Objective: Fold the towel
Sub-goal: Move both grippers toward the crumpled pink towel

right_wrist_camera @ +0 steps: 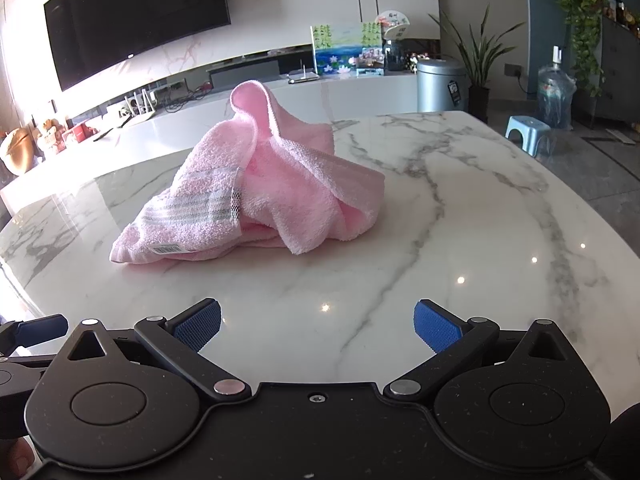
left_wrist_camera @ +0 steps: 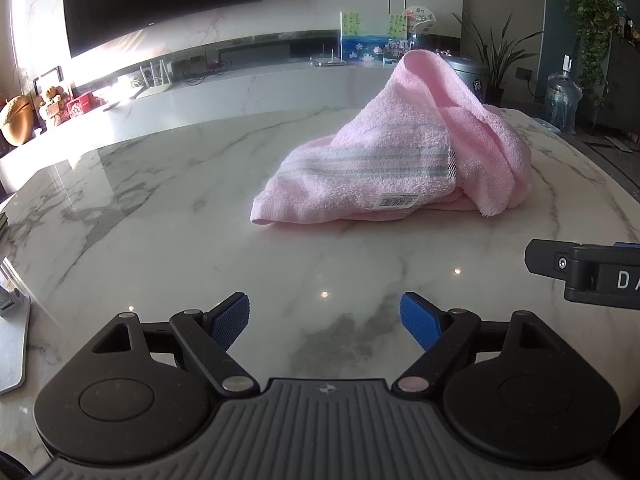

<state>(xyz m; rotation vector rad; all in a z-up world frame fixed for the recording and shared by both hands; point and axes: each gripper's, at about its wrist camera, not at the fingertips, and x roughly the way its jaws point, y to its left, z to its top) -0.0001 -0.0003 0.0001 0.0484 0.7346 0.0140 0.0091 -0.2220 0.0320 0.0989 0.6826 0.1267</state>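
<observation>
A pink towel (left_wrist_camera: 404, 152) with a grey-striped band and a barcode label lies crumpled in a peaked heap on the white marble table (left_wrist_camera: 168, 216). It also shows in the right wrist view (right_wrist_camera: 256, 184), left of centre. My left gripper (left_wrist_camera: 325, 322) is open and empty, hovering over the table short of the towel, which lies ahead and to the right. My right gripper (right_wrist_camera: 317, 326) is open and empty, also short of the towel, which lies ahead and to the left. The right gripper's body (left_wrist_camera: 592, 272) shows at the left view's right edge.
A metal stand (left_wrist_camera: 12, 328) sits at the table's left edge. Beyond the table are a low TV console (right_wrist_camera: 224, 96) with clutter, a wall TV (right_wrist_camera: 132, 16), a grey bin (right_wrist_camera: 440, 84), a blue stool (right_wrist_camera: 528, 132) and plants.
</observation>
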